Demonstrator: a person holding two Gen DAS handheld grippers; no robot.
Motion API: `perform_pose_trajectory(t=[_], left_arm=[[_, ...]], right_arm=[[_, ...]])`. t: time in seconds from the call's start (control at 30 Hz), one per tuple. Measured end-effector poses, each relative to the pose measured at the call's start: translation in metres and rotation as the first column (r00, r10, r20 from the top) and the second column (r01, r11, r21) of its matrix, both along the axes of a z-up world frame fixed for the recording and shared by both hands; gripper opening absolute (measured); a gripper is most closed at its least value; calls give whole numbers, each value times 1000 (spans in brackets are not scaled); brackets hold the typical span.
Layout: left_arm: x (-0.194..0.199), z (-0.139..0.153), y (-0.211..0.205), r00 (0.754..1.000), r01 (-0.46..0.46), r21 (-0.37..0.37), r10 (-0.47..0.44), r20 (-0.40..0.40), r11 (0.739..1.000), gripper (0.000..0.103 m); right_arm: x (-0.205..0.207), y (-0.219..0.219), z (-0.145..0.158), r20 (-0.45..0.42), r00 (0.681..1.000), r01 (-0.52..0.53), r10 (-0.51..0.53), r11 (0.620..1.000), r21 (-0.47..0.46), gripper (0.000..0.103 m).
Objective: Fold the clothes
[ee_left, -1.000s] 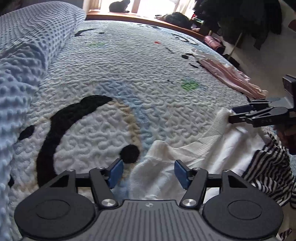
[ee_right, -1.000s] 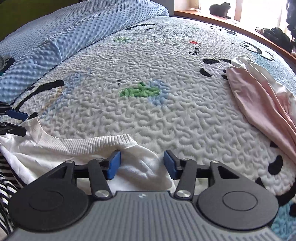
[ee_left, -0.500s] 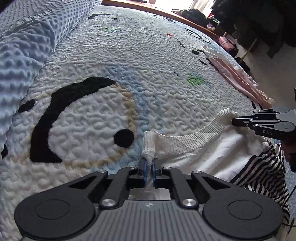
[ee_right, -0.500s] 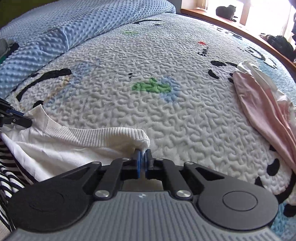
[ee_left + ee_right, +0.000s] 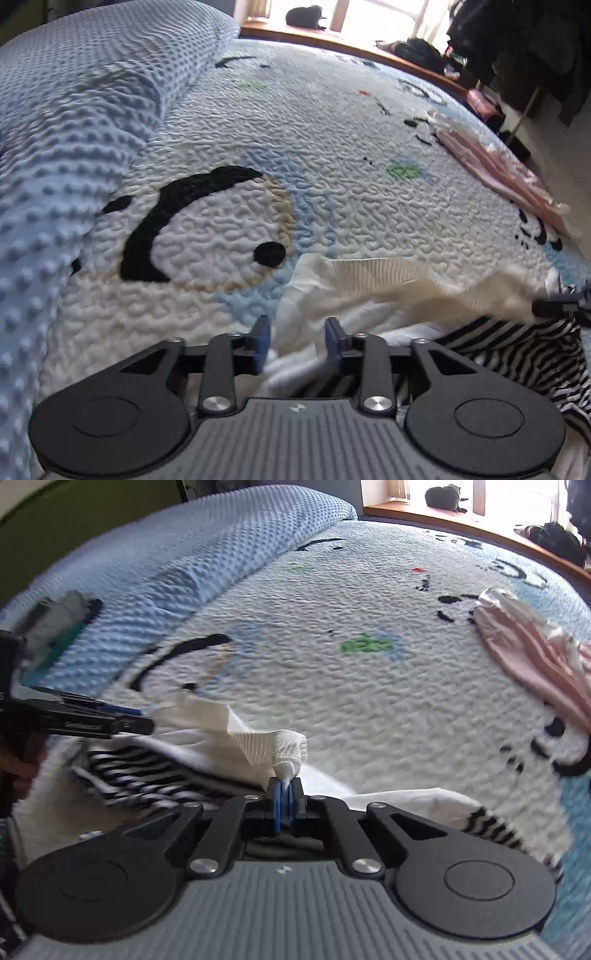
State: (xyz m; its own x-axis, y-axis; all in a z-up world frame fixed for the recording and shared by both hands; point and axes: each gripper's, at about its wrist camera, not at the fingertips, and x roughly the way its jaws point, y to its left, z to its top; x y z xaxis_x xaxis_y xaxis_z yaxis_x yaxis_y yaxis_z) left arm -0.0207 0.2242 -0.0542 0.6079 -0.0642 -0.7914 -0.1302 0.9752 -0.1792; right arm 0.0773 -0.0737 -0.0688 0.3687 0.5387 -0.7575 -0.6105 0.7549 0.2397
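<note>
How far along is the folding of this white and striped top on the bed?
Early. Done: nothing folded; the white and striped top lies bunched. In hand: the right gripper is shut on its ribbed hem; the left gripper is open over the fabric. Left: spreading and every fold.

Both views are smeared by motion blur. The right gripper (image 5: 565,308) is cut off by the right edge of the left view. The striped cloth (image 5: 147,771) lies partly hidden under the white shirt (image 5: 207,720). The dark shape (image 5: 441,496) on the far sill is too small to identify.
</note>
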Motion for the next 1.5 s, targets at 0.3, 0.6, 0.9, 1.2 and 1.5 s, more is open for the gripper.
perform_pose_trajectory(t=[0.3,0.6,0.9,1.2,1.5], left_arm=[[-95,-2,-43,997,-68,-364,75,5,929,62],[-131,-30,-76,985,-144,-387,170,33,911,63],[-145,-7,-113,970,-88,-238,137,202,967,65],[-129,-2,-155,978,-122,-202,152,141,972,55],[-124,3,-172,963,-157,-127,180,199,979,56]], right_arm=[[-101,28,-18,90,994,-62,63,998,-8,4],[-151,40,-33,185,969,-147,163,985,-95,18],[-160,4,-23,181,978,-97,100,995,-27,27],[-143,-47,11,202,979,6,5,999,-51,28],[-104,-57,34,237,971,27,-18,999,-37,29]])
